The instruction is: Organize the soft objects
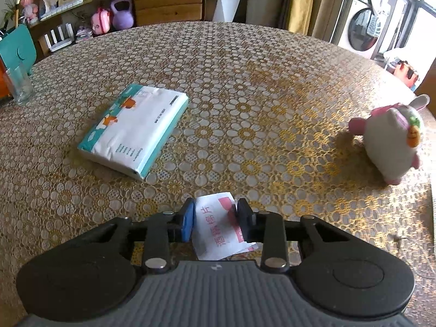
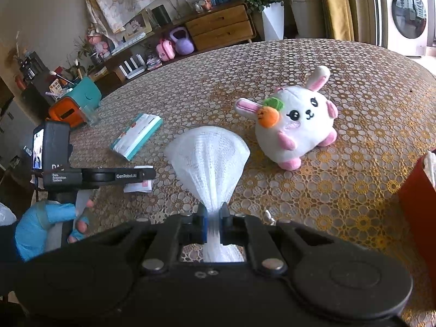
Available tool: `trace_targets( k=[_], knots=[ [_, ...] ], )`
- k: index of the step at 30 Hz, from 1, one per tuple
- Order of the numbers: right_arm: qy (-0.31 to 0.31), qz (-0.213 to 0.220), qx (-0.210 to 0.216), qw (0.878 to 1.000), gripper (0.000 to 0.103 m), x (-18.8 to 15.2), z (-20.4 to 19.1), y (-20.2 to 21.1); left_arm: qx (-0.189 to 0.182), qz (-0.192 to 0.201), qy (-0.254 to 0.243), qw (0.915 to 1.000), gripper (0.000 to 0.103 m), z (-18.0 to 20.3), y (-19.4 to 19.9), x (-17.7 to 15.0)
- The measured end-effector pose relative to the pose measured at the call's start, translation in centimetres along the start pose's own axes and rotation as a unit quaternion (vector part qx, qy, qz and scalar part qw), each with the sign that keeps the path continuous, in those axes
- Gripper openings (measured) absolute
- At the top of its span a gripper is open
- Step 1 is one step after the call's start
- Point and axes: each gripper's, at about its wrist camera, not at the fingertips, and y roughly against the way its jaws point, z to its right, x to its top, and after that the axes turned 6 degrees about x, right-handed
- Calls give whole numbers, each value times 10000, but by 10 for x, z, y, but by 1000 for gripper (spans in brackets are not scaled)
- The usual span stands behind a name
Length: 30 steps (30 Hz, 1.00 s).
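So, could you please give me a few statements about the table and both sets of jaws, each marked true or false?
1. The right gripper pinches a white mesh cloth in its jaws. True.
2. The round white plush rabbit carries an orange carrot by one ear. True.
3. The left gripper is clamped on the white and teal tissue pack. False: the pack lies apart on the patterned table; a white and red paper sachet sits between the jaws.
4. The rabbit lies on the tissue pack. False: they rest apart.
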Motion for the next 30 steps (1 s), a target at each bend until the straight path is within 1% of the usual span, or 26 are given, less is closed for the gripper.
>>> trace_targets(
  k=[4,9,15,21,27,30],
  knots=[
    [-38,72,-30,10000,7,-3,2,8,-180,78,-29,9998,33,3,13,1],
    [-71,200,-102,9997,7,-7,4,24,-510,71,-58,9987,33,12,32,2],
    [-63,384,-195,9991,7,-13,4,52,-982,125,-377,9944,33,39,65,5],
    [-159,664,-350,9970,7,-17,9,86,-1528,176,-812,9848,33,78,99,11],
    [-275,951,-557,9935,7,-18,23,118,-2018,230,-1241,9713,33,124,130,16],
    [-380,1116,-700,9906,7,-17,36,136,-2209,342,-1455,9638,33,150,144,20]
  ],
)
